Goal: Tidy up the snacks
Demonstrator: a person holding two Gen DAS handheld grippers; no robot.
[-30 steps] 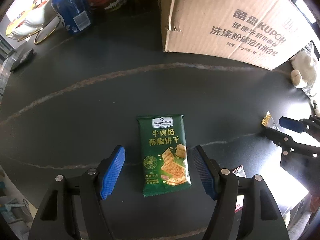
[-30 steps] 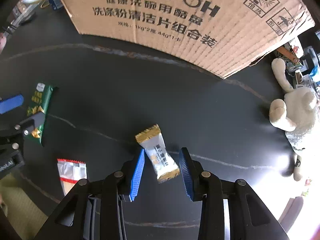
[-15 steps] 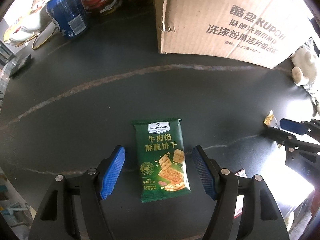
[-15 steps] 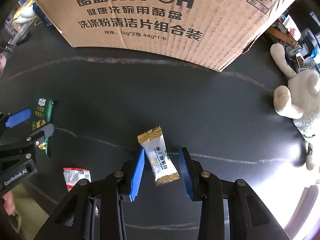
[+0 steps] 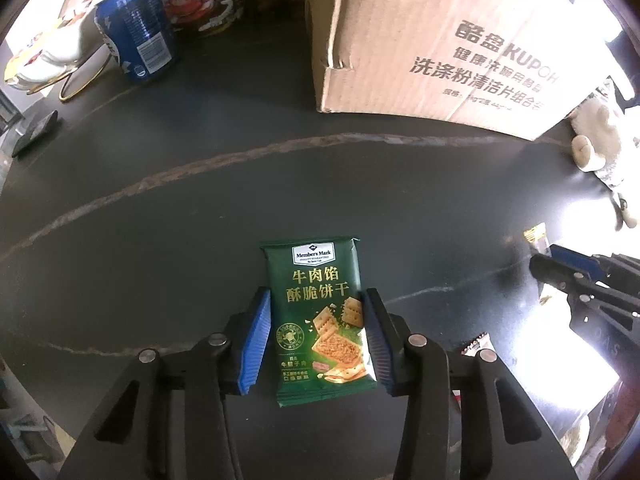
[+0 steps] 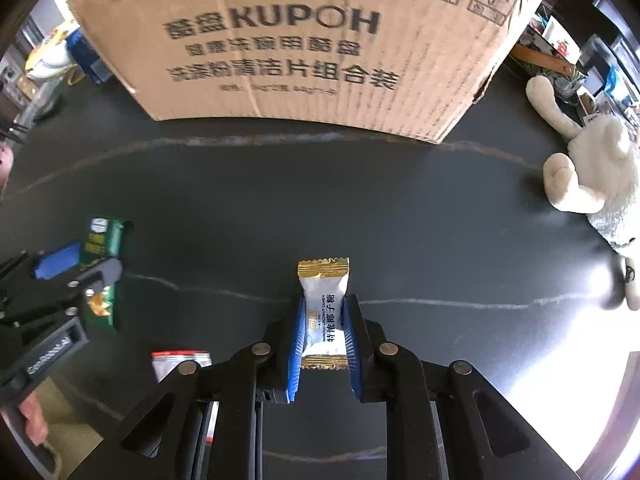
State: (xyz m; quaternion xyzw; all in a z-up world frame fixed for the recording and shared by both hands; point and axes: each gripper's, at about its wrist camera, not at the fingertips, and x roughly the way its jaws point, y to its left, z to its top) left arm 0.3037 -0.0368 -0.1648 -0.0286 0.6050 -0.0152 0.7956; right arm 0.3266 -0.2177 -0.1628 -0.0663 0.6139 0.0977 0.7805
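Observation:
A green cracker packet (image 5: 320, 316) lies between the blue pads of my left gripper (image 5: 318, 300), which is shut on its sides; it also shows in the right wrist view (image 6: 102, 252). A white candy with gold ends (image 6: 323, 304) sits between the pads of my right gripper (image 6: 323, 308), which is shut on it; the right gripper (image 5: 556, 264) shows at the right edge of the left wrist view. A large cardboard box (image 6: 312, 40) stands behind both, across the dark table (image 6: 280, 208).
A small red-and-white packet (image 6: 180, 362) lies near the table's front edge. A white plush toy (image 6: 592, 184) lies at the right. A blue can (image 5: 136, 48) and a red snack tub (image 5: 200, 4) stand at the back left.
Both grippers have closed: the left on the green cracker packet, the right on the white candy. The box looks nearer in both views.

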